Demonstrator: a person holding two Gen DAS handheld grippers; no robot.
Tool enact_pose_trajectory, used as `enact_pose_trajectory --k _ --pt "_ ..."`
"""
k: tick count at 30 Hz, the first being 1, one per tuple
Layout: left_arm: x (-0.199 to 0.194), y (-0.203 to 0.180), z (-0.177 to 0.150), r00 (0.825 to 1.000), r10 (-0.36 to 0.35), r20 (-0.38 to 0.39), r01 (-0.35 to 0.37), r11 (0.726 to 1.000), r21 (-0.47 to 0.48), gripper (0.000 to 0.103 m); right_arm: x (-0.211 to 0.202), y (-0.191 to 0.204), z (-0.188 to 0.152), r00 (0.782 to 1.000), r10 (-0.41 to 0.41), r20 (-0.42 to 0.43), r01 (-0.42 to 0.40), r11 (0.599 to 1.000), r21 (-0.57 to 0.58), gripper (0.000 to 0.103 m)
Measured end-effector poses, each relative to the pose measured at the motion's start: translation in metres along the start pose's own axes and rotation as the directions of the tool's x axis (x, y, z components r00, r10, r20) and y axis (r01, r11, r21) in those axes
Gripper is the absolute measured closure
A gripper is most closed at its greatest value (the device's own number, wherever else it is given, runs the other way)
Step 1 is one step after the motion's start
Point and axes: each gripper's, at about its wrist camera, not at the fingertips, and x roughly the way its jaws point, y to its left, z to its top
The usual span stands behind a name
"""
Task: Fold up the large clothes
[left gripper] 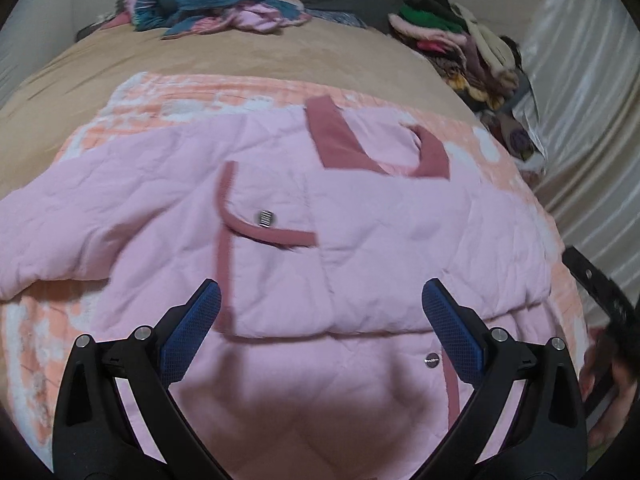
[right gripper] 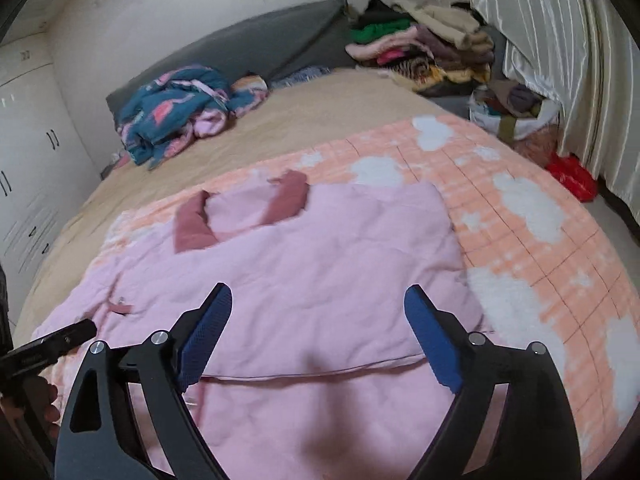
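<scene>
A large pink quilted jacket with a dark pink collar lies spread on the bed, partly folded, its near edge doubled over. My left gripper hovers open above its pocket flap, nothing between the blue pads. In the right wrist view the same jacket fills the middle, and my right gripper stands open over its folded right half, empty. The left gripper's black tip and a hand show at the left edge there.
The jacket rests on a peach-and-white checked blanket over a tan bedsheet. A crumpled teal and pink garment lies near the grey headboard cushion. A stack of clothes sits at the far corner by the curtain.
</scene>
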Motion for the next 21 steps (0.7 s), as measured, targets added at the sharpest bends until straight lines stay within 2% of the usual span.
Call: enact_pose_trajectory --k 4,6,8,13,16,21 --pt "0.027 -0.005 -0.008 0.998 0.002 -0.065 0.000 1.000 0.030 0.009 0.027 -0.016 -0.005 0.996 -0.027 -0.085 0.027 1.000 -0.002 0.016" --pt "0.043 -0.001 -0.014 0.994 0.019 -0.106 -0.017 1.000 0.023 0.009 0.049 -0.027 -0.013 0.983 -0.072 -0.167 0.074 0.997 0.004 0.016" --pt "0.051 0.000 -0.018 0.993 0.033 -0.111 -0.029 0.999 0.039 0.009 0.065 -0.031 -0.025 0.974 -0.096 -0.205 0.097 0.995 -0.002 0.016" --pt "0.045 -0.002 -0.018 0.993 0.035 -0.115 -0.031 0.999 0.037 0.009 0.074 -0.029 -0.038 0.978 -0.117 -0.175 0.114 0.993 -0.031 0.015" --pt "0.032 0.001 -0.017 0.995 0.019 -0.100 -0.017 1.000 0.020 0.009 0.062 -0.030 -0.036 0.984 -0.095 -0.152 0.094 0.995 -0.016 0.016" --pt "0.012 0.002 -0.012 0.998 0.034 -0.060 -0.035 0.999 -0.020 0.009 0.037 -0.027 -0.026 0.994 -0.040 -0.102 0.042 0.999 0.019 0.014"
